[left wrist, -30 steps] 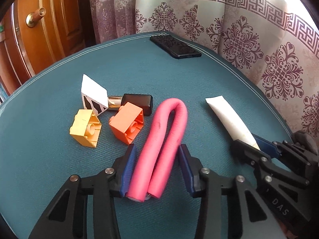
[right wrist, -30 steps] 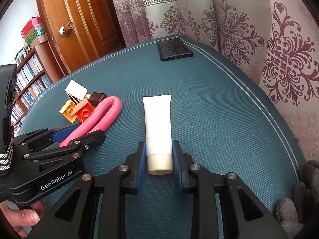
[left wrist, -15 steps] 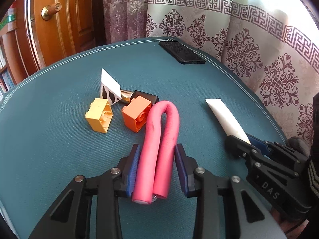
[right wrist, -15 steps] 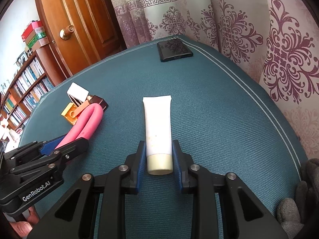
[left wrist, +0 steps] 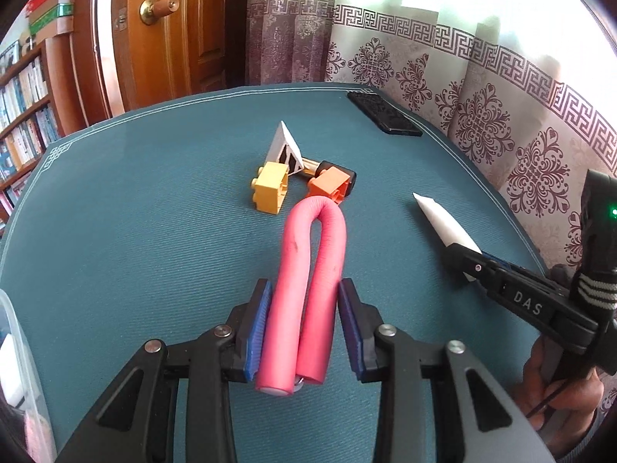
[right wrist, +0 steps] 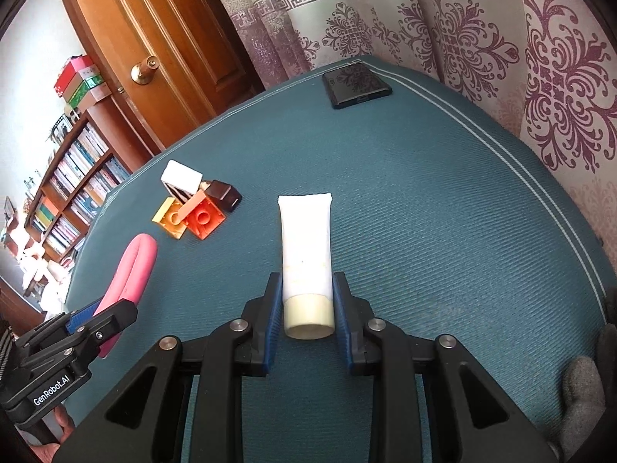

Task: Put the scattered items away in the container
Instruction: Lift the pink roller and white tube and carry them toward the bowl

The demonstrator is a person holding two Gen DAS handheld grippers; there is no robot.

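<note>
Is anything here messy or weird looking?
A little. The yellow toy brick and orange toy brick lie tipped on their sides, jumbled against a white wedge-shaped card and a dark-capped bottle. The pink foam tube is bent double into a U. Nothing looks spilled or broken.

Your container (left wrist: 15, 351) shows only as a clear sliver at the near left edge of the left wrist view — its rim and most of its contents are cut off, and what lies inside is a pale blur. The white tube's (left wrist: 443, 227) cap end disappears behind your right gripper (left wrist: 472, 266) there. The dark bottle (right wrist: 223, 193) is largely covered by the orange block (right wrist: 202, 218) and the white card (right wrist: 181, 177). Your hand (left wrist: 559, 389) is cropped by the right edge — the book spines on the shelf (right wrist: 73, 181) are too small to read.
</note>
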